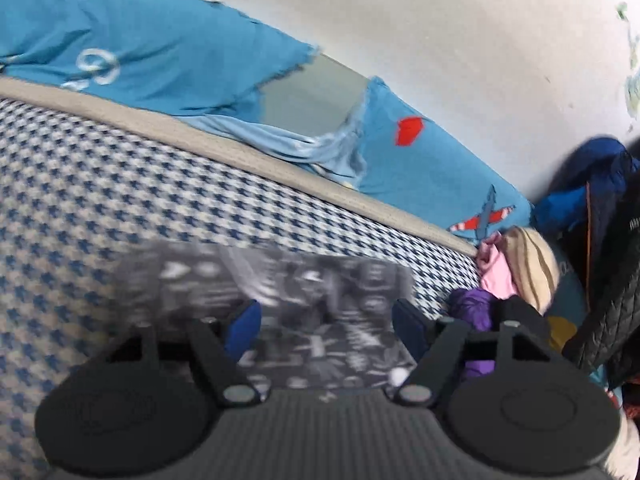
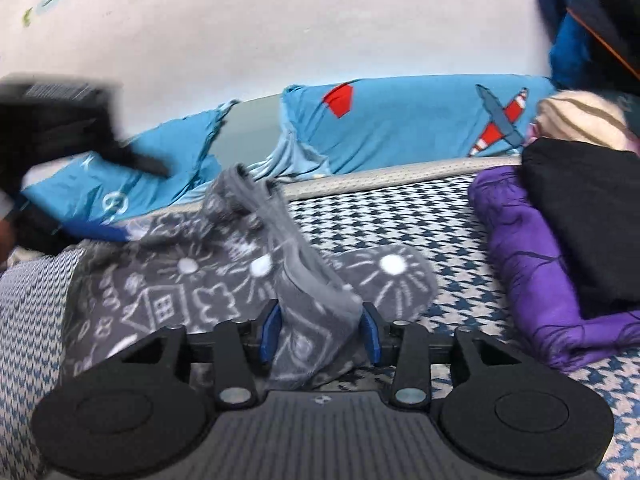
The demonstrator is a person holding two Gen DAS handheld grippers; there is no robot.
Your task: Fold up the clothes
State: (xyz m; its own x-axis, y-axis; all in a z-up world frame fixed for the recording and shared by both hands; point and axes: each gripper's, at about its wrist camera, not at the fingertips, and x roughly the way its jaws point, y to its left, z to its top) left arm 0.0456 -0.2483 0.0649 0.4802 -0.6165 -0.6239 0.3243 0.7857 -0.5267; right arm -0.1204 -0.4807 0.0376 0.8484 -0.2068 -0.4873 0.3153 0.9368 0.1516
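Note:
A grey garment with white doodle prints point(image 2: 168, 288) lies on the blue-and-white houndstooth mattress point(image 2: 400, 216). A raised fold of it runs toward the camera and passes between the blue pads point(image 2: 370, 332) of my right gripper point(image 2: 321, 330). The jaws stand a little apart and the pads sit beside the fold without clearly pinching it. In the left wrist view the same garment point(image 1: 320, 280) looks blurred and lies flat under my left gripper point(image 1: 326, 320). That gripper is wide open, with nothing gripped between its fingers.
A folded purple garment point(image 2: 532, 264) with a black one point(image 2: 588, 216) on top lies at the right. Pink and beige clothes point(image 1: 520, 268) and a dark quilted jacket point(image 1: 612, 280) crowd the corner. A blue printed sheet point(image 1: 160, 52) lines the white wall. A blurred black shape point(image 2: 60, 120) is at the left.

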